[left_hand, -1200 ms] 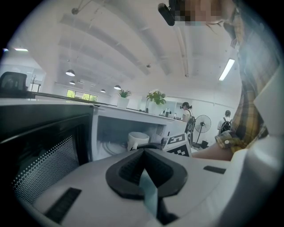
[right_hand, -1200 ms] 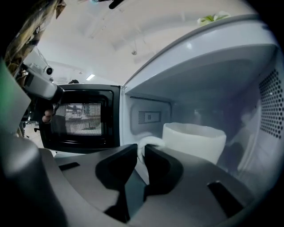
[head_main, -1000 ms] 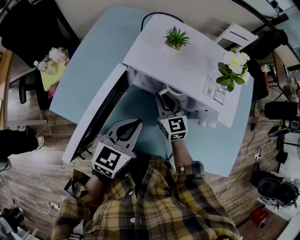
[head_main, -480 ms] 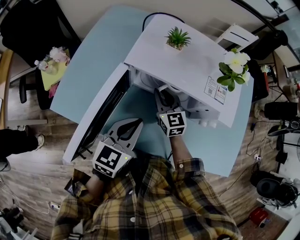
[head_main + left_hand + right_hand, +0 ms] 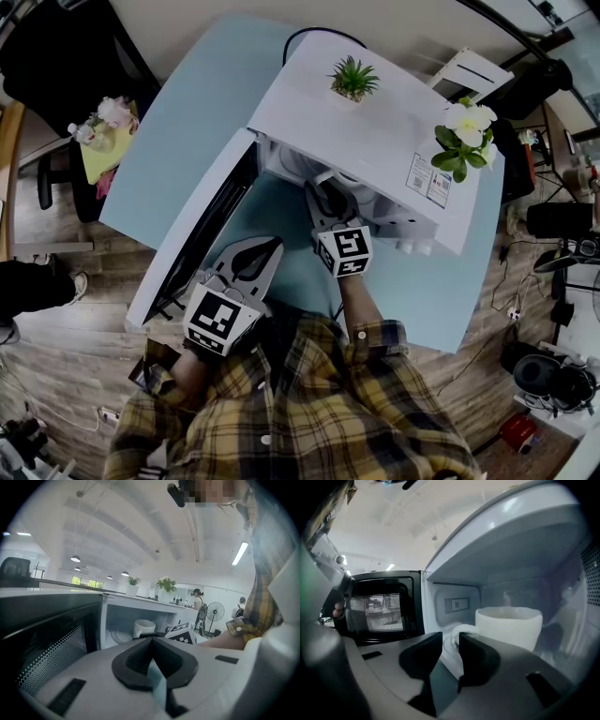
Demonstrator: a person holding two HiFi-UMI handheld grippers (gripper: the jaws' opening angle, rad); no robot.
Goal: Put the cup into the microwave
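The white cup [image 5: 508, 625] stands inside the open microwave [image 5: 511, 550], its handle just ahead of the right tongs [image 5: 450, 639], whose jaws have just been opening and press nothing. The left tongs [image 5: 151, 644], together, hang farther back.

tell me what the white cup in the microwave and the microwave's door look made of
White thick-walled cup: probably glazed ceramic, going by its smooth soft sheen, thick rim and solid loop handle; plastic is possible.
Black-framed microwave door: glossy dark frame, plastic or glass, around a window of fine perforated mesh that looks like metal.
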